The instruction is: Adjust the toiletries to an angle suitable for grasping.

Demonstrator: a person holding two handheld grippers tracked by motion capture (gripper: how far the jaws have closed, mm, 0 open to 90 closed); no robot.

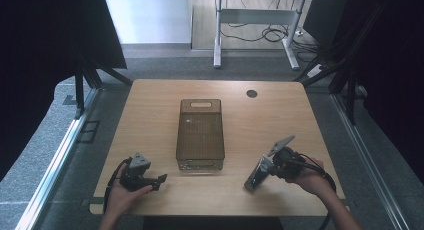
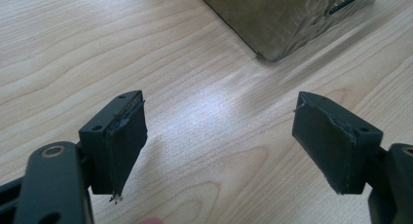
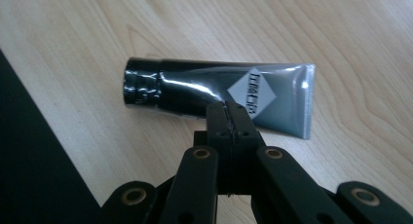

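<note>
A dark glossy tube (image 3: pixel 195 90) with a black cap and a pale diamond label is pinched at its lower edge by my right gripper (image 3: pixel 229 109), whose jaws are shut on it. From above, the tube (image 1: pixel 256 176) slants down to the left from my right gripper (image 1: pixel 269 169), low over the table's near right part. Whether it touches the wood I cannot tell. My left gripper (image 1: pixel 161 180) rests near the front left. Its jaws stand wide open with bare wood between the pads (image 2: pixel 122 146). A smoky translucent bin (image 1: pixel 200 135) stands at the table's middle.
The wooden table (image 1: pixel 280 120) has a black cable hole (image 1: pixel 251 93) at the back right. The bin's near corner (image 2: pixel 282 19) lies ahead of the left gripper. The table's dark front edge (image 3: pixel 29 151) is close beside the tube's cap. A desk frame (image 1: pixel 255 25) stands behind.
</note>
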